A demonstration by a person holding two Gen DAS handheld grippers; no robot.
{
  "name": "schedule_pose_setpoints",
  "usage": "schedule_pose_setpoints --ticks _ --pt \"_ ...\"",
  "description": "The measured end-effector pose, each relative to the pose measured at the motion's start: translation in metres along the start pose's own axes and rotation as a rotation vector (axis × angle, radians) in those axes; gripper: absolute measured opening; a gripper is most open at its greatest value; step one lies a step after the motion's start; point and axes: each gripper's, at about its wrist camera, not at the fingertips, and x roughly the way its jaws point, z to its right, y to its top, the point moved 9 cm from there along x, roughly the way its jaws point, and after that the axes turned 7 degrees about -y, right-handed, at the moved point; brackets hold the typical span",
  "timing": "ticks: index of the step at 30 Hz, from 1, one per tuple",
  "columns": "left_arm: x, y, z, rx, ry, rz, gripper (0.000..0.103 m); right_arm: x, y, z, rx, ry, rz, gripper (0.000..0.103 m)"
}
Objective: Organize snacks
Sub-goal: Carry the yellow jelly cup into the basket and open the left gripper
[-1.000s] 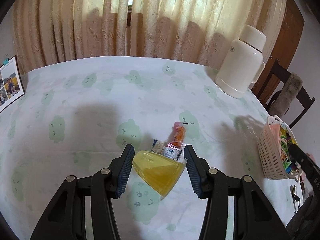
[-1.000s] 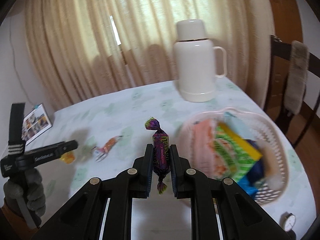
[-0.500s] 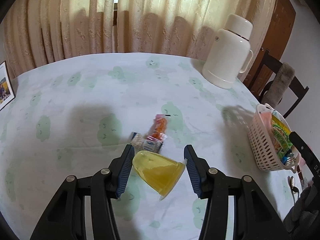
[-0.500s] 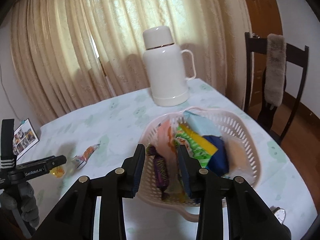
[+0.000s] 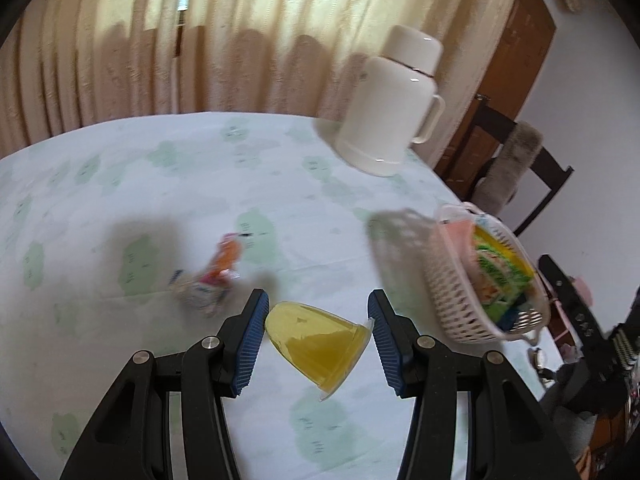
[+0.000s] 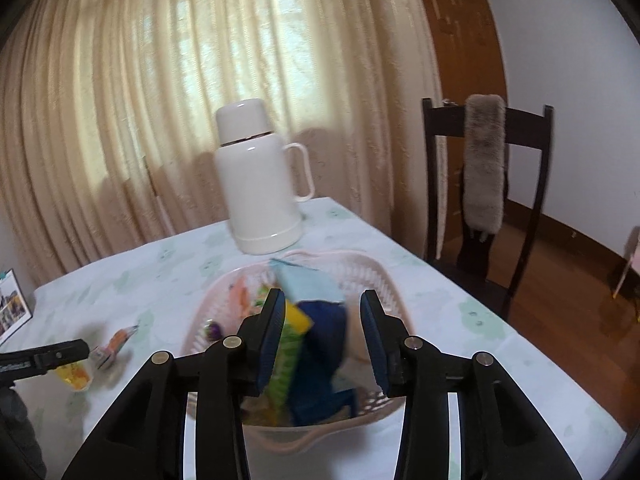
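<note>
Purple candy (image 6: pixel 214 330) in right view only

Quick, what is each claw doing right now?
Left claw: closed on the yellow, clear plastic jelly cup.
Right claw: opening, holding nothing, above the pale pink plastic basket.

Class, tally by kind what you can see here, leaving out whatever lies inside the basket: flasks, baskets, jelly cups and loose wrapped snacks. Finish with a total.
Flask: 1
Basket: 1
Jelly cup: 1
Wrapped snacks: 2 that can be made out on the cloth, though they are blurred
Total: 5
</note>
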Motion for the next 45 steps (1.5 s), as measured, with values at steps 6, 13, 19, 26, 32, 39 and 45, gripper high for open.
schedule_pose_setpoints --ticks 6,13,19,26,32,39,45 --pt "0.012 0.008 0.042 0.061 -0.042 -0.018 0.048 0.002 0.001 0.018 0.06 -0.01 0.011 0.047" --pt "0.03 0.015 0.089 0.113 -0.102 -0.042 0.048 -0.001 0.001 0.021 0.08 -0.01 0.04 0.049" --pt "0.039 0.022 0.119 0.152 -0.128 -0.043 0.048 0.0 -0.001 0.024 0.104 0.002 0.033 0.05" --pt "0.056 0.021 0.141 0.152 -0.152 -0.072 0.05 0.002 -0.002 0.032 0.136 0.005 0.016 0.054" --pt "0.057 0.022 0.14 0.149 -0.143 -0.056 0.063 0.0 -0.001 0.035 0.147 0.005 0.021 0.059" --pt "0.057 0.02 0.127 0.121 -0.107 -0.059 0.063 0.002 -0.003 0.032 0.132 0.004 0.011 0.06" --pt "0.057 0.016 0.118 0.11 -0.086 -0.066 0.063 0.002 -0.004 0.029 0.116 -0.001 0.009 0.06"
